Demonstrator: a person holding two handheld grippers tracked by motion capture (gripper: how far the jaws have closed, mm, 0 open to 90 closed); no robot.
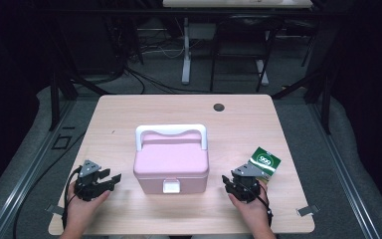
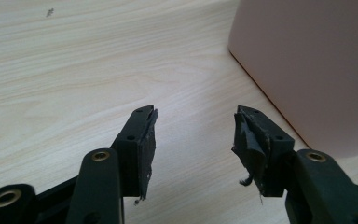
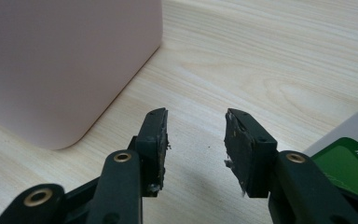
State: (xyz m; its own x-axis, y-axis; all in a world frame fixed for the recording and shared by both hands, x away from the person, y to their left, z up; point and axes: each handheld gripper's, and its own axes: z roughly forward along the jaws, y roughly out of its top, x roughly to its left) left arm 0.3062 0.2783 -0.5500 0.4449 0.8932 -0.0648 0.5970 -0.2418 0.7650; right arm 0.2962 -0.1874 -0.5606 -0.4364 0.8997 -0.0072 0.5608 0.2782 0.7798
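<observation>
Flanking the pink box [image 1: 171,162], the two grippers are resting low over the table [image 1: 129,107], one at each side of it. The left gripper [image 1: 110,182] is sitting near the box's left wall with its jaws standing apart and nothing between them; in the left gripper view the left gripper [image 2: 195,133] is pointing past the box [image 2: 307,70] rather than at it. The right gripper [image 1: 229,181] is likewise gaping and empty, just left of a green packet [image 1: 265,162] lying at the right of the table. The box is standing closed in the middle, its white handle [image 1: 171,132] lying toward the far side and its white latch [image 1: 171,186] facing the near edge.

Judging from this, the latch is the likely first target. Doing it well is probably meaning bringing one gripper round to the near face, steadying the box with the other, and keeping the right one from nudging the packet [image 3: 349,163].
</observation>
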